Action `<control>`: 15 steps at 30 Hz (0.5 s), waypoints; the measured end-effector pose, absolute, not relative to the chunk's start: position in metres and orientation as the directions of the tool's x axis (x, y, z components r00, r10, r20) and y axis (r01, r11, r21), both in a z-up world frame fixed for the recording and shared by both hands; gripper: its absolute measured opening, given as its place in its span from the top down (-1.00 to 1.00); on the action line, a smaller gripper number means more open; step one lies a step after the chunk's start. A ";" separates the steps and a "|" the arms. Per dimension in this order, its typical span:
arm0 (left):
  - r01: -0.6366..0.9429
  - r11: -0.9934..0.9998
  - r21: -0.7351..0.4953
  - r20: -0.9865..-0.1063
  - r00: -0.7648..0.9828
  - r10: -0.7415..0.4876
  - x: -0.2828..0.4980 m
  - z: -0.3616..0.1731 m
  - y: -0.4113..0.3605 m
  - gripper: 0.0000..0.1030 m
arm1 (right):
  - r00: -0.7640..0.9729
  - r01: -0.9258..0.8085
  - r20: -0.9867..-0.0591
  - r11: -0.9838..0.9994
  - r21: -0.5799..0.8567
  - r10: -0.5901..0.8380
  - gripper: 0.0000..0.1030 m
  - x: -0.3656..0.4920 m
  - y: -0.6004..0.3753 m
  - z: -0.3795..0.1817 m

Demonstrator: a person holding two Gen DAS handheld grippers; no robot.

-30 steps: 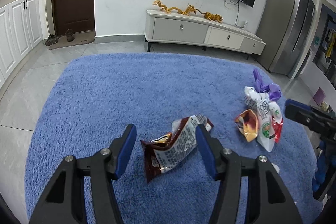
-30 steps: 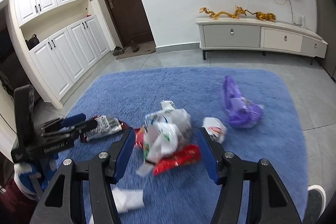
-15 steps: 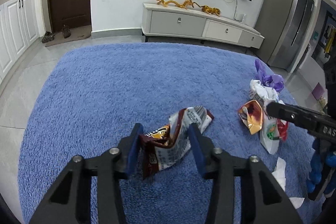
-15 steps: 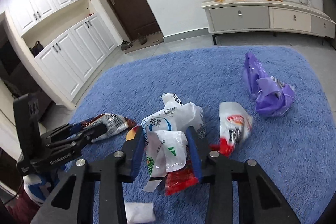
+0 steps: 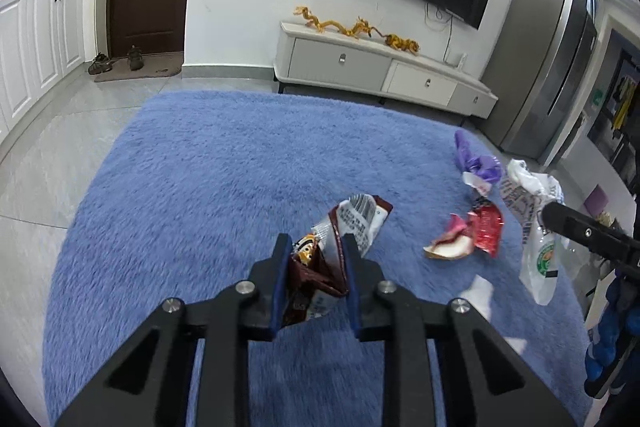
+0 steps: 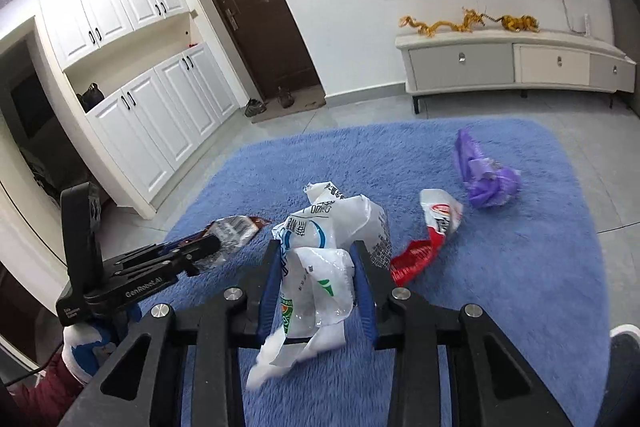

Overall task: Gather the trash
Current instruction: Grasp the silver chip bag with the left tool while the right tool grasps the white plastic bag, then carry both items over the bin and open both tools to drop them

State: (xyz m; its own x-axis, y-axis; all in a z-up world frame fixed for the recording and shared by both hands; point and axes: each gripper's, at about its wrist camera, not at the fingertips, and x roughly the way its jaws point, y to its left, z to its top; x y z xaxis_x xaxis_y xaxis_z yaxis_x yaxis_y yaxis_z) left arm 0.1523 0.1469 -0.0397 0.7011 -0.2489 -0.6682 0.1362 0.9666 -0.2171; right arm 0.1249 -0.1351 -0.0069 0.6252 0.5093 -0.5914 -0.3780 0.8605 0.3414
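Each hand-held gripper is already clamped on its own piece, the left hand-held gripper (image 5: 314, 261) on the brown snack wrapper (image 5: 344, 239) and the right hand-held gripper (image 6: 316, 277) on the white plastic bag (image 6: 320, 267), whose long axes run forward between the fingers above the blue rug (image 6: 500, 267).

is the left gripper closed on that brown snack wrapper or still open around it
Closed. The left gripper has both blue fingers pressed against the brown snack wrapper, which is creased between them.
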 end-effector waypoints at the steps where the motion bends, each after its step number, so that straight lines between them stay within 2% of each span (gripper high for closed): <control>1: 0.137 0.966 -0.218 -0.662 0.707 -0.250 0.145 -0.036 0.148 0.55 | 0.631 -0.374 -0.589 0.863 0.340 0.505 0.38 0.121 -0.136 -0.005; 15: 0.168 0.957 -0.236 -0.605 0.745 -0.280 0.039 -0.003 0.141 0.55 | 0.707 -0.237 -0.555 0.886 0.398 0.438 0.38 0.032 -0.215 0.004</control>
State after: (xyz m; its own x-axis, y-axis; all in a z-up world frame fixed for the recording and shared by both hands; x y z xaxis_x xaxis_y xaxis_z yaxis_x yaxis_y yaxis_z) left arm 0.0386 0.1408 -0.0026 0.7451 -0.2801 -0.6053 0.1684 0.9572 -0.2355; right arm 0.0318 -0.2148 0.0038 0.7075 0.4379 -0.5547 -0.2369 0.8864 0.3977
